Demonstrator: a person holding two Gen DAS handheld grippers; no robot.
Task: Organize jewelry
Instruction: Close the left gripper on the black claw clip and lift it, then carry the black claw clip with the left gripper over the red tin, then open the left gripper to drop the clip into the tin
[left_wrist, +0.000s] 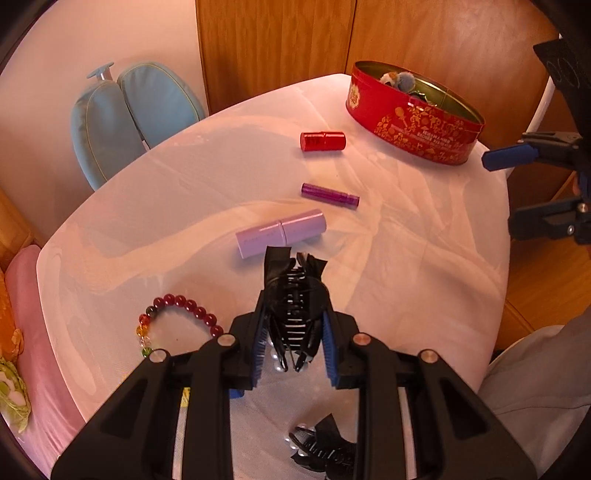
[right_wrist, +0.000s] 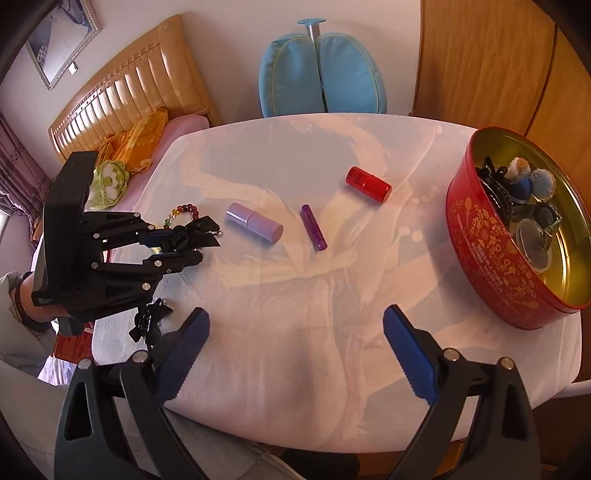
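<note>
Hair clip (left_wrist: 295, 314), black with a bow, is clamped between the blue pads of the left claw (left_wrist: 293, 347), raised over the near part of the table (left_wrist: 406, 258). Just ahead lies a lilac tube (left_wrist: 281, 232), beside it a bead bracelet (left_wrist: 177, 314). The red tin (left_wrist: 413, 129) stands at the far right corner. I think the clip should travel high over the tubes and be released only inside the tin. The right claw (right_wrist: 295, 354) is apart and empty.
</note>
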